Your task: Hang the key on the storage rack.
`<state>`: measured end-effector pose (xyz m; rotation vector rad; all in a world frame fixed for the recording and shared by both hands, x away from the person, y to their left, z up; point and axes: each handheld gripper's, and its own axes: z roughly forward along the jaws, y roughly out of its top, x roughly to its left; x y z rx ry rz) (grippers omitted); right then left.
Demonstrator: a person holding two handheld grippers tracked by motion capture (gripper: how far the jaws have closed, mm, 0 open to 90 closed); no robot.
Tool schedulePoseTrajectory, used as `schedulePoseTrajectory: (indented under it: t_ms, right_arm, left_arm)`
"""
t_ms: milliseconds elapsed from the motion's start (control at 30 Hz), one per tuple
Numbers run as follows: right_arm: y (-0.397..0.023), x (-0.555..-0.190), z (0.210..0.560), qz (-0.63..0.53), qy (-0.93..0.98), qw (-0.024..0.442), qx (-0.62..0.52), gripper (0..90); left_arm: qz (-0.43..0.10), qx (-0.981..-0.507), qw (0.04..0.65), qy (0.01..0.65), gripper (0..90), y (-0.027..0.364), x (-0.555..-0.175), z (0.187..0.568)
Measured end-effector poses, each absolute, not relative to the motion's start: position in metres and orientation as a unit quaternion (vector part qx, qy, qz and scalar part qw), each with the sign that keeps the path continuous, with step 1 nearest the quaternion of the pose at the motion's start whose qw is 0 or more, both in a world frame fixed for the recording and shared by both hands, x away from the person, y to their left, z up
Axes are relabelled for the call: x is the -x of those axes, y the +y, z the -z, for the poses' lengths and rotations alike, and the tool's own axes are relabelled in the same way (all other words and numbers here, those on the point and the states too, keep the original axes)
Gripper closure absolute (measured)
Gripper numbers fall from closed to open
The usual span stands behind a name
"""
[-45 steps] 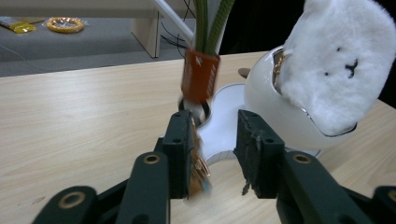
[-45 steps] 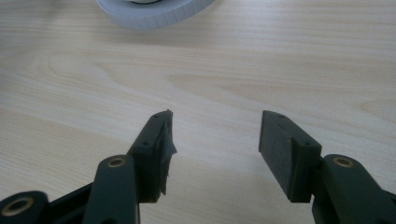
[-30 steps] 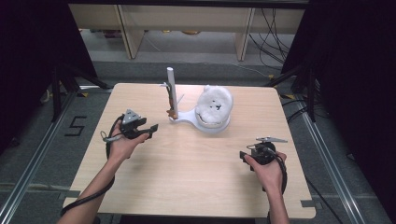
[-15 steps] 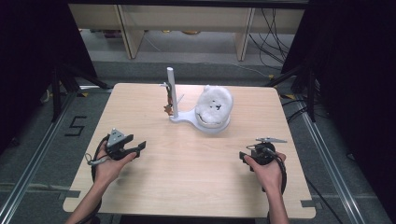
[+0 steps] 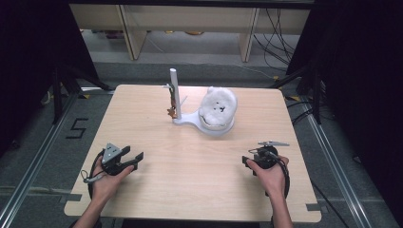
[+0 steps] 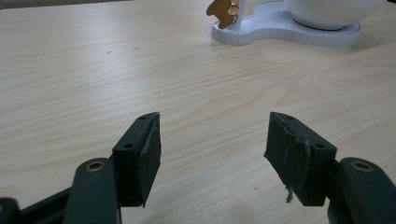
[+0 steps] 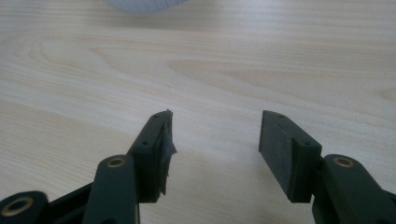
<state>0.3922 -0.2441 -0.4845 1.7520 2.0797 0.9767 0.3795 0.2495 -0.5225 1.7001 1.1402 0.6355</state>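
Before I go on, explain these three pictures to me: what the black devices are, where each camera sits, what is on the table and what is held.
No robot here: a person holds a hand-held gripper in each hand. The high view looks down on the wooden table, with the left gripper and the right gripper near its front edge. The two other pictures come from cameras riding on each gripper, looking along its black fingers. Both grippers are open and hold nothing. At the far middle stands a white stand with an upright post, a small brown charm hanging at it, and a white round object on its base.
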Motion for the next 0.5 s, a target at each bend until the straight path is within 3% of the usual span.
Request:
schedulePoseTrajectory:
  t_ms: [500]
  right_arm:
    - [-0.2444, -0.3945, 0.4878, -0.332, 0.734, 0.133, -0.578, 45.6]
  left_arm:
    - [-0.274, -0.691, 0.481, 0.465, 35.8, 0.2482, -0.3781, 0.5230]
